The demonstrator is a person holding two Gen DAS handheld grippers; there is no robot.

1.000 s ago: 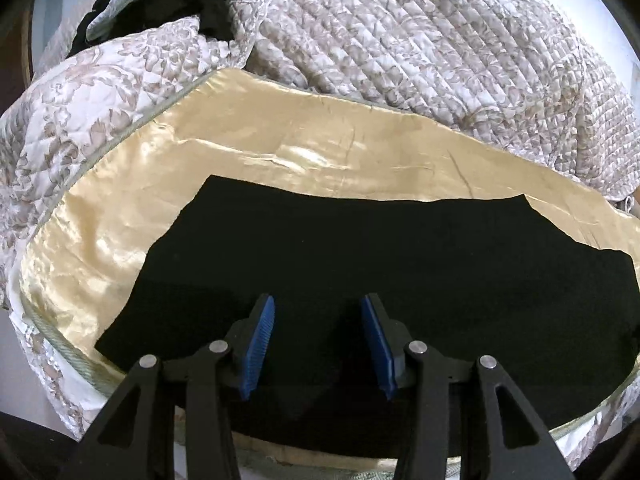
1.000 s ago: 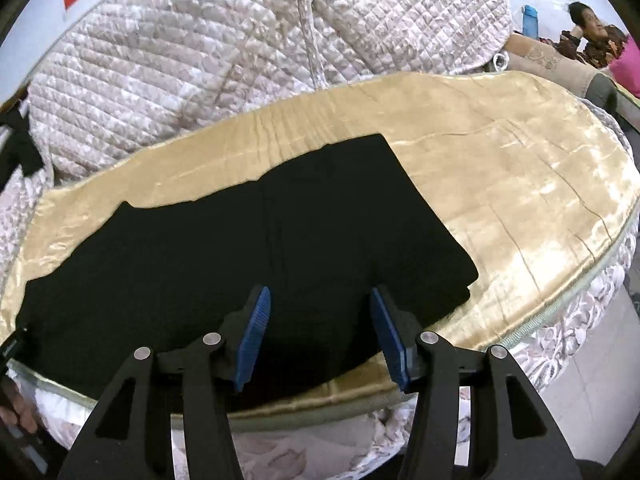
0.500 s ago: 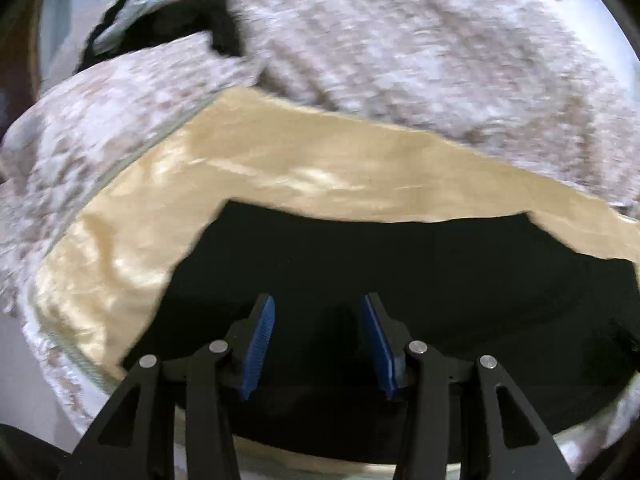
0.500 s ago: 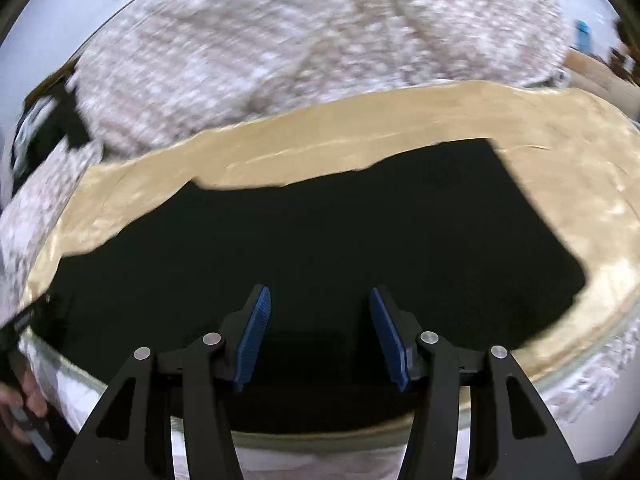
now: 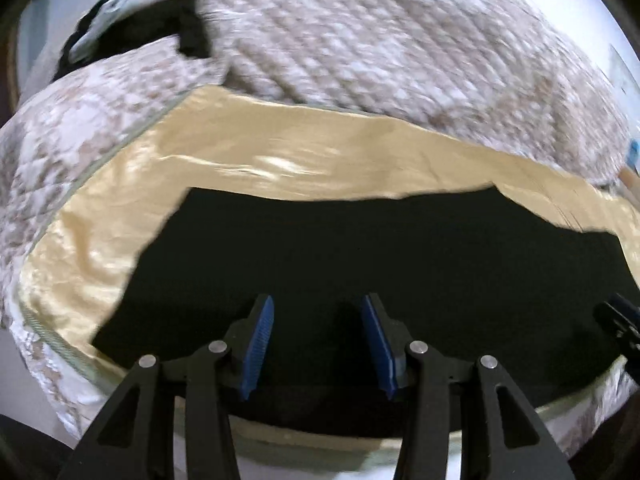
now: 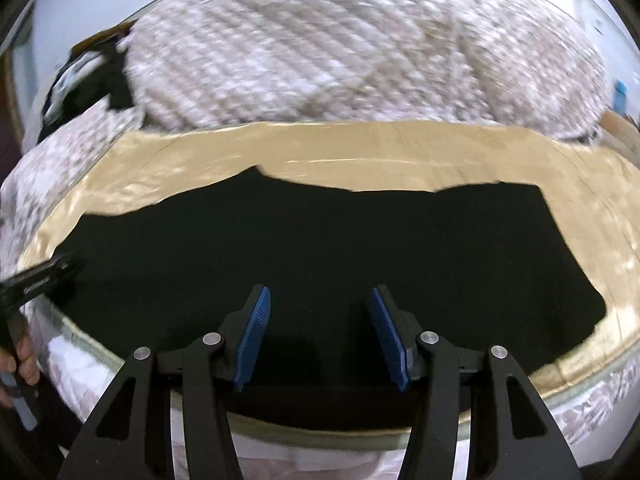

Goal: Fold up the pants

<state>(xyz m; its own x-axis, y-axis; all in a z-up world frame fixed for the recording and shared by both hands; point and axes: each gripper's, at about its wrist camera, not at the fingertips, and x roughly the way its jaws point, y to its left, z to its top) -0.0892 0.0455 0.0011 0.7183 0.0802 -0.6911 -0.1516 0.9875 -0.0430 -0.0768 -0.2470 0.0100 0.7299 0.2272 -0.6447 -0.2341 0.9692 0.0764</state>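
Note:
Black pants [image 5: 360,264] [image 6: 320,248] lie flat across a shiny gold sheet [image 5: 280,152] [image 6: 400,152] on a bed. In the left wrist view my left gripper [image 5: 318,312] hangs above the near part of the pants, jaws apart, nothing between its blue pads [image 5: 256,344]. My right gripper [image 6: 320,308] stands likewise open over the near middle of the pants, blue pads [image 6: 388,336] empty. The right gripper's tip [image 5: 616,320] shows at the right edge of the left wrist view. The left gripper [image 6: 44,276] shows at the left edge of the right wrist view, held by a hand [image 6: 24,356].
A bunched quilted cover [image 5: 380,40] [image 6: 340,52] fills the back of the bed. A dark garment [image 5: 132,20] [image 6: 84,80] lies at the far left behind it. The mattress edge [image 5: 60,344] [image 6: 580,404] runs just below the pants.
The right gripper has swept left along the pants, so the left gripper now shows at its view's left edge. The left gripper has shifted a little right. Both stay open.

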